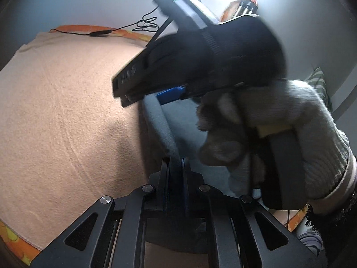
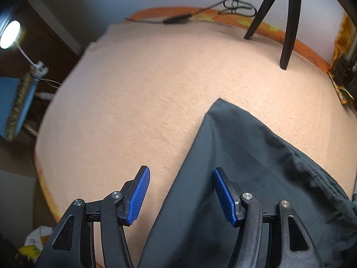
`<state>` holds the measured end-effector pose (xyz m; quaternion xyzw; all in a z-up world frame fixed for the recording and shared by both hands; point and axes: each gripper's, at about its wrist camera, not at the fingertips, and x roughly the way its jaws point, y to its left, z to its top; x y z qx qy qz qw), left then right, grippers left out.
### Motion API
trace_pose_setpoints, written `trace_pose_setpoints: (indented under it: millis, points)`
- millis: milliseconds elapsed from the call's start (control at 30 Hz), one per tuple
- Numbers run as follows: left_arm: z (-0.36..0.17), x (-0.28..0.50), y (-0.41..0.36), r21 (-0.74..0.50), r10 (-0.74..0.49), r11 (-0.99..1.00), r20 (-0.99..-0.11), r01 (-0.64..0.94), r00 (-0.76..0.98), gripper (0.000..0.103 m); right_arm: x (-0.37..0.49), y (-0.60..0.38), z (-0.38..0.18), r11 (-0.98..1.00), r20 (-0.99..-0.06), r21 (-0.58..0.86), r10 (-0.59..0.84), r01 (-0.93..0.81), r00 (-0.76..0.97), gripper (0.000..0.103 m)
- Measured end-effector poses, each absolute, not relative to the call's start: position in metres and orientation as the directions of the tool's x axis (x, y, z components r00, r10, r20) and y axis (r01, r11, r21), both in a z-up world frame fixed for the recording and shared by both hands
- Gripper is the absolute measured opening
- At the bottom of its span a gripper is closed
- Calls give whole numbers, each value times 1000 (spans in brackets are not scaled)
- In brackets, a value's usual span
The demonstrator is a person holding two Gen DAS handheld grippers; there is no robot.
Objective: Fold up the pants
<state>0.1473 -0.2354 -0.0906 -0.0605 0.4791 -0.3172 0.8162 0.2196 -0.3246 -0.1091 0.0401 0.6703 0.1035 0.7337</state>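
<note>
a peach blanket (image 2: 138, 102) covers the whole surface, and the dark pants (image 2: 234, 167) lie on its near right part, one pointed corner aimed toward the middle. the right gripper (image 2: 181, 197) hangs above the cloth's edge, jaws apart and empty. the left gripper (image 1: 175, 163) is pinched closed, seemingly on a fold of pants. i'd lower the right straight onto the edge before squeezing.
</note>
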Motion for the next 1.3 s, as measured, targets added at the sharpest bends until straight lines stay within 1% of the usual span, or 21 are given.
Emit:
trace_pose_setpoints:
  millis: [33,67,100,133,167,200,233,267,300,433,467,500,533,567,600,767,833,967,1067,1200,1300]
  points:
    - [-91,147,-236,-396,-571,794,-746,461,342,8,220,-325,-111,979,-979,180,188,-100,75,47]
    - [-91,147,-236,-385,-561,800,-751,460,347,8,219,-325,-114,981,-983,161,169,-105,73,35]
    - [-92,147,-236,-377,-552,807,-757,456,350,8,217,-326,-116,983,-984,149,158,-107,77,26]
    - [-93,148,-236,-373,-545,811,-763,450,349,8,215,-329,-116,983,-984,149,158,-104,85,21]
    - [-95,148,-235,-365,-532,820,-770,442,352,10,214,-332,-116,984,-983,150,159,-99,90,14]
    - [-96,149,-235,-345,-511,833,-779,433,363,14,212,-337,-116,983,-980,164,172,-86,97,7]
    - [-97,149,-236,-326,-493,843,-787,428,372,19,210,-342,-116,981,-977,179,186,-74,103,5]
    - [-98,150,-236,-306,-475,852,-795,425,378,32,208,-346,-114,980,-974,188,194,-67,113,3]
    - [-100,150,-237,-291,-458,860,-801,419,385,43,206,-349,-113,979,-973,191,197,-66,120,1]
    - [-109,155,-235,-283,-447,865,-810,415,380,43,197,-361,-105,974,-961,221,226,-44,159,0]
    - [-111,156,-235,-290,-452,863,-808,413,378,35,196,-365,-104,973,-958,230,232,-35,166,0]
    - [-112,157,-235,-302,-460,860,-808,412,368,16,194,-369,-102,969,-953,246,246,-23,175,0]
    - [-113,156,-237,-315,-469,856,-808,410,358,11,191,-374,-100,964,-947,265,263,-12,185,0]
    - [-111,156,-238,-326,-481,850,-801,413,357,10,192,-374,-96,961,-943,275,271,-6,192,0]
    - [-107,154,-240,-329,-491,844,-791,423,365,7,190,-379,-93,958,-937,286,279,1,211,0]
    - [-79,130,-259,-338,-570,784,-724,521,388,6,181,-403,-74,927,-891,373,343,48,297,0]
    - [-67,118,-269,-335,-604,754,-693,565,393,6,169,-425,-61,897,-856,435,384,79,345,0]
    - [-49,97,-293,-354,-666,694,-647,627,372,6,150,-463,-45,868,-818,484,404,111,410,0]
    - [-42,90,-311,-368,-696,660,-627,655,349,6,135,-492,-34,846,-792,513,402,144,459,0]
    - [-33,76,-345,-343,-728,607,-602,716,329,5,108,-535,-22,832,-767,525,372,179,522,0]
    - [-35,68,-368,-343,-745,570,-598,746,295,5,89,-567,-21,812,-752,543,358,213,554,0]
